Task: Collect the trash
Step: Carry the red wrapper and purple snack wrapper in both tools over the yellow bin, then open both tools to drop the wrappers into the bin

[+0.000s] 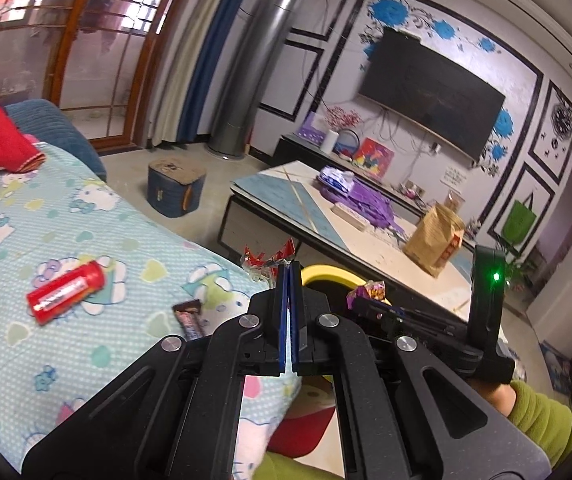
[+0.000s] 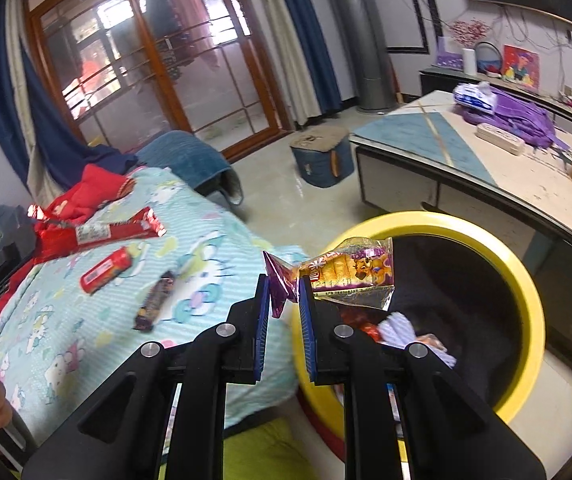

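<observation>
My right gripper (image 2: 284, 294) jaws pinch purple snack wrapper (image 2: 345, 270): light, crinkly, slippery; left gripper (image 1: 289, 276) jaws clamp red wrapper (image 1: 270, 258) corner.

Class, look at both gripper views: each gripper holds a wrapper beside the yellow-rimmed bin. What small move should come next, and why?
Probably carry the right gripper a little further over the yellow-rimmed bin and open it. Its purple wrapper already hangs at the rim. The left gripper, pinching a red wrapper, can follow.
</observation>
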A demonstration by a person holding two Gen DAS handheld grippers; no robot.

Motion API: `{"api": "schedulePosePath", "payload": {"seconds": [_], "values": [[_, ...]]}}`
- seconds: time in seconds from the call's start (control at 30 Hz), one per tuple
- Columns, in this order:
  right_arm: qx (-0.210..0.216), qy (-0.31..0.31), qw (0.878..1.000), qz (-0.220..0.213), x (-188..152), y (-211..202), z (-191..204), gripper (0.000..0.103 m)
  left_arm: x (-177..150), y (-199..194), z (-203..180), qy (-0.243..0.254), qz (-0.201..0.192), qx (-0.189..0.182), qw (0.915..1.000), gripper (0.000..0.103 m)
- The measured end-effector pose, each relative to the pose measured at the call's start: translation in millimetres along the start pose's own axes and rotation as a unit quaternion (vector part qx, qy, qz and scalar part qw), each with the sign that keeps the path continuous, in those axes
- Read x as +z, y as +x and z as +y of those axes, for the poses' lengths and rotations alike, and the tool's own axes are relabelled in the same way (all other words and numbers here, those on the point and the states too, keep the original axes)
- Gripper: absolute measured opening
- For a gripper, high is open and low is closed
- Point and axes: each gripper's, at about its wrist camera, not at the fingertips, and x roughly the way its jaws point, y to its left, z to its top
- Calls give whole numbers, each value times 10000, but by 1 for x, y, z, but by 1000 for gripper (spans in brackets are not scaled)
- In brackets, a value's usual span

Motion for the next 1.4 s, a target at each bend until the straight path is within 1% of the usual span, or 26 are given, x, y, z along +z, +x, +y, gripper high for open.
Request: {"api": "schedulePosePath", "payload": {"seconds": [0.27,0.57,0.9,1.03,1.4], "values": [[-179,444,9989,18,-1,-4,-40,15,-8,26,-24,190,241,-227,9993,0],[-256,718,9971,-2,-4,-11,-65,15,-20,47,-53,533,430,-428,9967,0],[-270,1062,9940,-5,-7,-17,-94,15,-33,72,-74,782,725,-591,9925,0],[-264,1146,9931,5,-8,-17,-101,15,-39,80,-80,870,821,-643,9907,0],[-159,1290,9915,55,-10,-14,-104,15,-59,102,-91,1040,1168,-789,9845,0]]}}
